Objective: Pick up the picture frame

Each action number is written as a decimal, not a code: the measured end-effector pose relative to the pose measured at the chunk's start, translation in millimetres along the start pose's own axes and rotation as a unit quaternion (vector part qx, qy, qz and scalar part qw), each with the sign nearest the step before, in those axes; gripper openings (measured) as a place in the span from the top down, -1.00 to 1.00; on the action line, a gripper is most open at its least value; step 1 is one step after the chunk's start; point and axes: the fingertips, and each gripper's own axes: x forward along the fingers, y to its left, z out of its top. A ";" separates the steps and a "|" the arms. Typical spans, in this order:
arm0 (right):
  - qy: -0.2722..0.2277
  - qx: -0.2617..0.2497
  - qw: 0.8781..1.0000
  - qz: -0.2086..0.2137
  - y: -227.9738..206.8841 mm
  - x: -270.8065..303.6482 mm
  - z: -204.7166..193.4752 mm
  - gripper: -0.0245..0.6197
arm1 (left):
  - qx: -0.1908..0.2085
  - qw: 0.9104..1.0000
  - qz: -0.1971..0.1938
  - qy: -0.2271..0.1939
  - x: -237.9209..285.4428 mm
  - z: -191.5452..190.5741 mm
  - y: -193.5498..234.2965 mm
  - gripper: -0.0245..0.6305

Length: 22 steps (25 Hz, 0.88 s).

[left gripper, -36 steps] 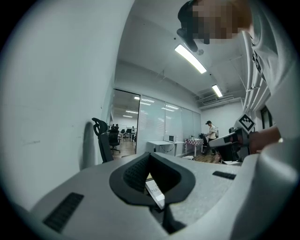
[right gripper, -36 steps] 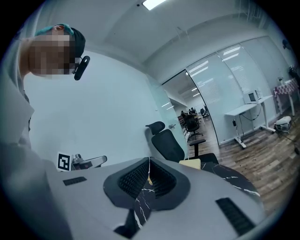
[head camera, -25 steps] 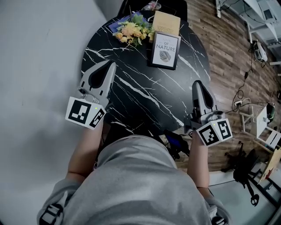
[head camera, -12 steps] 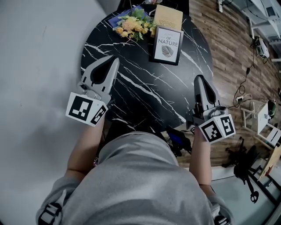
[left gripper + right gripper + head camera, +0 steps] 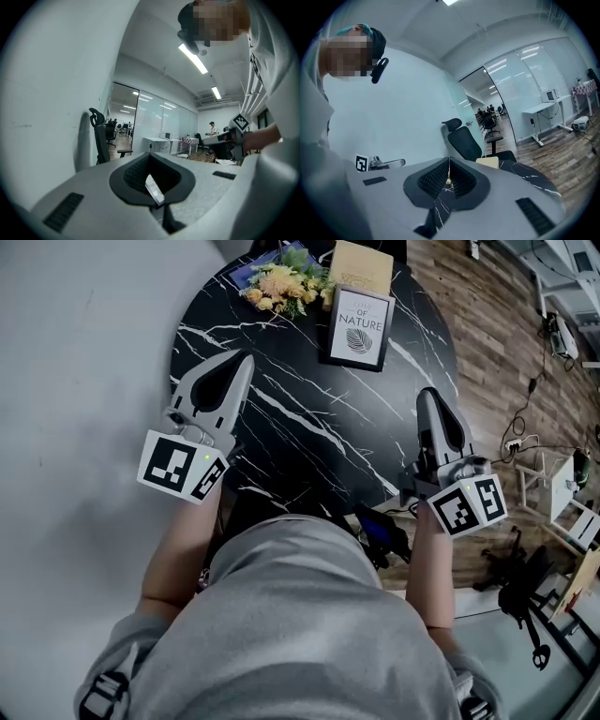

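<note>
Office: swivel chair (image 5: 465, 140), desks (image 5: 544, 109), glass partitions (image 5: 520, 86)

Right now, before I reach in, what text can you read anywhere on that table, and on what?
"OF NATURE": on the print in the picture frame.
A smaller line above it on the same print: too small to read.
Nothing else on the marble table bears readable text.

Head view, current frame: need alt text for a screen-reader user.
Seen from above, a person holds a left gripper and a right gripper, both shut and empty, at the near edge of a round black marble table. At the far side a picture frame sits untouched, next to a bunch of flowers and a tan box.
</note>
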 end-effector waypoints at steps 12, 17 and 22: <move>0.024 -0.017 0.999 0.016 -12.7 29.4 -11.0 0.84 | -0.005 1.000 0.004 0.018 10.6 -17.7 3.5 0.91; 0.029 -0.012 0.999 0.013 -22.5 38.9 -18.1 0.84 | -0.003 1.000 -0.006 0.029 21.8 -27.4 1.5 0.91; 0.042 -0.012 0.999 0.009 -34.8 48.0 -27.0 0.84 | 0.002 0.999 -0.018 0.034 35.7 -30.6 -0.9 0.91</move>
